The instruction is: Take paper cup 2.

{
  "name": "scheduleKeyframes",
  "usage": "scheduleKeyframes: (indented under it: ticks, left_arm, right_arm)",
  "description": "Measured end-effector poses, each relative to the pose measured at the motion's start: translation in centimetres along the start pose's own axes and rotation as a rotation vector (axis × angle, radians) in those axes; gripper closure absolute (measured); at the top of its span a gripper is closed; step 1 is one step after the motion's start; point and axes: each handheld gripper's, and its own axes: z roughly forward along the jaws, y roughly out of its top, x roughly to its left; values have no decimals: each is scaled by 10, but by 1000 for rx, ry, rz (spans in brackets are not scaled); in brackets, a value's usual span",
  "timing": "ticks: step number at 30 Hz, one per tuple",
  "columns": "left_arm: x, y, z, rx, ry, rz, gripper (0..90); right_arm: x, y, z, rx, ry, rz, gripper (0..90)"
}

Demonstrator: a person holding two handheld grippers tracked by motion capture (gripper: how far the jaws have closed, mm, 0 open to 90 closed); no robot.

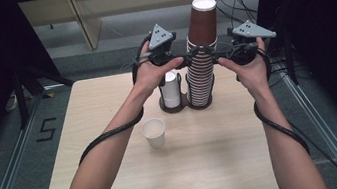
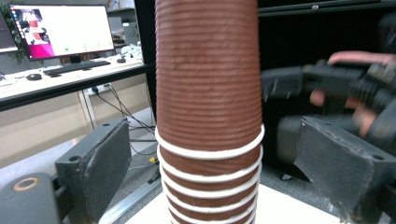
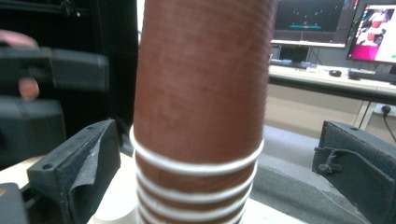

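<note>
Tall stack of brown cups (image 1: 202,72) upright, upside down, on the right seat of a dark two-ring holder (image 1: 186,105), toward the far middle of the wooden counter (image 1: 217,163). Top brown cup (image 1: 201,21) raised partway above the rest, white bottom facing up. Short stack of white cups (image 1: 171,90) on the holder's left seat, touching nothing else. Single white cup (image 1: 154,133) mouth up on the counter, nearer the person, apart from the holder.

Left gripper (image 1: 183,62) at the stack from the left, right gripper (image 1: 218,59) from the right, both level with the upper rims, facing each other across it.

From the left gripper view: fingers (image 2: 100,163) spread, one on each side of the stack (image 2: 208,140), a gap showing between each pad and the cup wall; no pinch. Right gripper (image 2: 299,84) blurred beyond the stack.

From the right gripper view: fingers (image 3: 77,170) likewise spread wide on either side of the stack (image 3: 198,140), clear of the white rims; nothing pinched. Left gripper (image 3: 51,70) blurred at the far left, a fingertip of the person's hand beside it.
</note>
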Motion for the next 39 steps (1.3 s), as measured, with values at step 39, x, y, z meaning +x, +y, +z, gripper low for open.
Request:
scheduleKeyframes:
  ticks: [39]
  left_arm:
    - [0, -25, 54, 47, -20, -8, 86]
  right_arm:
    - [4, 47, 49, 11, -7, 35, 94]
